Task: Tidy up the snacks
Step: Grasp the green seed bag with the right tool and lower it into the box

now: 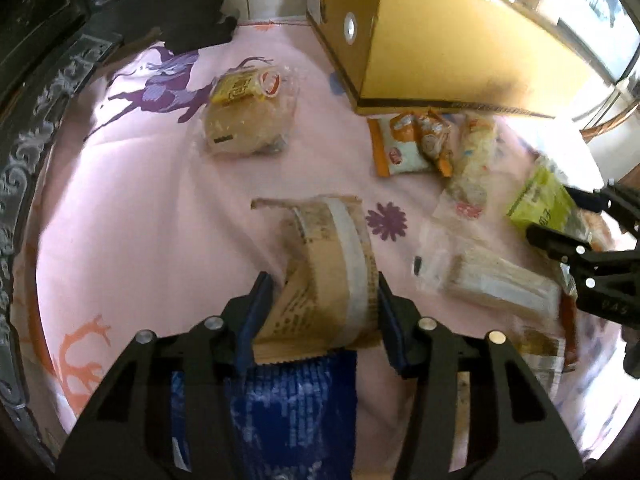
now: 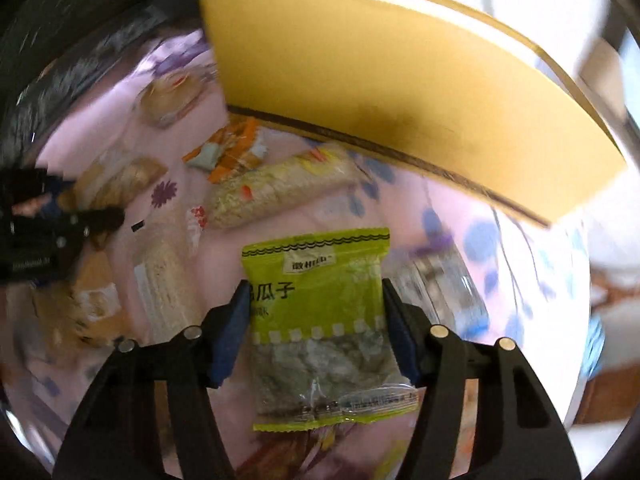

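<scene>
My left gripper [image 1: 322,284] points down at a pink flowered cloth [image 1: 140,220], its blue pads against both sides of a brown paper snack packet [image 1: 320,248] that bows upward between them. A blue packet [image 1: 292,408] lies just below, under the jaws. My right gripper [image 2: 315,286] has its pads on the two side edges of a green seed packet [image 2: 324,356] with a clear lower window. In the left wrist view, the right gripper [image 1: 568,220] and the green packet [image 1: 536,200] show at the right edge.
A tall yellow cardboard box [image 1: 420,40] stands at the back. Loose snacks lie between the grippers: a round bread pack [image 1: 248,116], orange packets [image 1: 412,144], a long cracker roll [image 1: 476,160] and a clear biscuit pack [image 1: 492,284]. Dark carved furniture [image 1: 40,120] borders the left.
</scene>
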Demonstrator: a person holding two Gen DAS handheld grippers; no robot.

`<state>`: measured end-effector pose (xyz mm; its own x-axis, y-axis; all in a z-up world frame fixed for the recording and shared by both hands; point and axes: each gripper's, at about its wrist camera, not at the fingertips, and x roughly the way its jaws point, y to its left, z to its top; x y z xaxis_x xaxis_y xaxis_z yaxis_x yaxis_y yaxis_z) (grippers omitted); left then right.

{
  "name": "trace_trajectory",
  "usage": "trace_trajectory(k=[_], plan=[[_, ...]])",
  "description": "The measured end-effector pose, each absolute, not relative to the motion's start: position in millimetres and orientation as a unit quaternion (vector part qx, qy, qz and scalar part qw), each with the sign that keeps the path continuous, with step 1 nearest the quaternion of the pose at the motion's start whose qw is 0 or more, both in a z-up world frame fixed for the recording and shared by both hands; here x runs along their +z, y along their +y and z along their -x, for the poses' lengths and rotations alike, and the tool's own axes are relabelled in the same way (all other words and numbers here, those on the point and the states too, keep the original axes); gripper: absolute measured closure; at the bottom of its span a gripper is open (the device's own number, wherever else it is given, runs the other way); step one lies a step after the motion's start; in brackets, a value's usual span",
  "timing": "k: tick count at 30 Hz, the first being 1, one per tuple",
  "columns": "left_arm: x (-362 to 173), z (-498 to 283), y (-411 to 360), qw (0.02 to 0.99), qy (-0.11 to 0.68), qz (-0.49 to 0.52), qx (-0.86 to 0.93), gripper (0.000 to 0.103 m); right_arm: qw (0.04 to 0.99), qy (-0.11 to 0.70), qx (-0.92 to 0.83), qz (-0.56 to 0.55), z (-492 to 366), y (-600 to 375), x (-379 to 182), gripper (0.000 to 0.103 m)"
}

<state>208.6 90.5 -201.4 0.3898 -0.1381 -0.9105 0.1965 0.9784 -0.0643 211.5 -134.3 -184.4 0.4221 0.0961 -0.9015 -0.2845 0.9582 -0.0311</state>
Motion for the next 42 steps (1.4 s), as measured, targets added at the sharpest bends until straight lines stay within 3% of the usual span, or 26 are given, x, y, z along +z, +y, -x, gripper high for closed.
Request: trace_trajectory(k=[3, 4, 5, 8, 13, 14, 15, 16, 17, 18, 26, 27, 28, 29, 30, 31, 38, 42], plan=[[-172, -197, 86, 0.850, 0.521, -0.008, -0.079, 0.054, 0.856, 0.506, 0.094, 0.046, -194, -144, -156, 0.040], [-156, -193, 84, 0.859, 0.504, -0.004, -0.086, 0.072, 0.862, 0.498, 0.089, 0.027, -189, -148, -145, 0.040], [-140, -190, 79, 0.865, 0.492, -0.007, -0.095, 0.079, 0.868, 0.489, 0.082, 0.003, -184, -155, -132, 0.040], [-99, -190, 66, 0.882, 0.452, -0.010, -0.134, 0.081, 0.888, 0.451, 0.079, -0.049, -186, -167, -96, 0.040], [-76, -199, 63, 0.893, 0.428, -0.002, -0.142, 0.082, 0.915, 0.393, 0.059, -0.065, -205, -185, -51, 0.040], [-75, -197, 70, 0.895, 0.427, -0.002, -0.128, 0.080, 0.920, 0.383, 0.058, -0.067, -205, -187, -44, 0.040], [-77, -197, 78, 0.898, 0.425, -0.004, -0.111, 0.063, 0.924, 0.373, 0.056, -0.063, -203, -189, -37, 0.040], [-82, -195, 87, 0.899, 0.428, -0.008, -0.089, 0.025, 0.928, 0.366, 0.051, -0.055, -200, -189, -32, 0.040], [-88, -194, 91, 0.898, 0.433, -0.012, -0.075, 0.010, 0.930, 0.362, 0.045, -0.049, -197, -190, -26, 0.040], [-96, -191, 95, 0.898, 0.436, -0.023, -0.053, 0.005, 0.930, 0.360, 0.046, -0.050, -195, -190, -24, 0.040], [-178, -206, 39, 0.832, 0.526, -0.171, -0.035, 0.005, 0.928, 0.351, 0.091, -0.082, -186, -192, -20, 0.040], [-189, -209, 38, 0.825, 0.541, -0.158, -0.034, 0.008, 0.927, 0.353, 0.093, -0.082, -187, -191, -22, 0.039], [-201, -212, 40, 0.818, 0.560, -0.120, -0.043, 0.022, 0.926, 0.357, 0.096, -0.082, -187, -190, -24, 0.039], [-206, -214, 45, 0.821, 0.566, -0.056, -0.051, 0.027, 0.925, 0.359, 0.098, -0.082, -187, -189, -25, 0.039], [-206, -215, 50, 0.822, 0.567, -0.028, -0.047, 0.043, 0.924, 0.362, 0.096, -0.079, -187, -189, -25, 0.039], [-203, -215, 53, 0.822, 0.567, -0.017, -0.047, 0.051, 0.925, 0.363, 0.090, -0.073, -187, -189, -24, 0.039], [-156, -195, 58, 0.850, 0.520, 0.021, -0.079, 0.056, 0.933, 0.343, 0.079, -0.077, -184, -191, -11, 0.040], [-123, -192, 55, 0.866, 0.492, 0.017, -0.089, 0.068, 0.934, 0.335, 0.080, -0.098, -182, -194, -3, 0.039]])
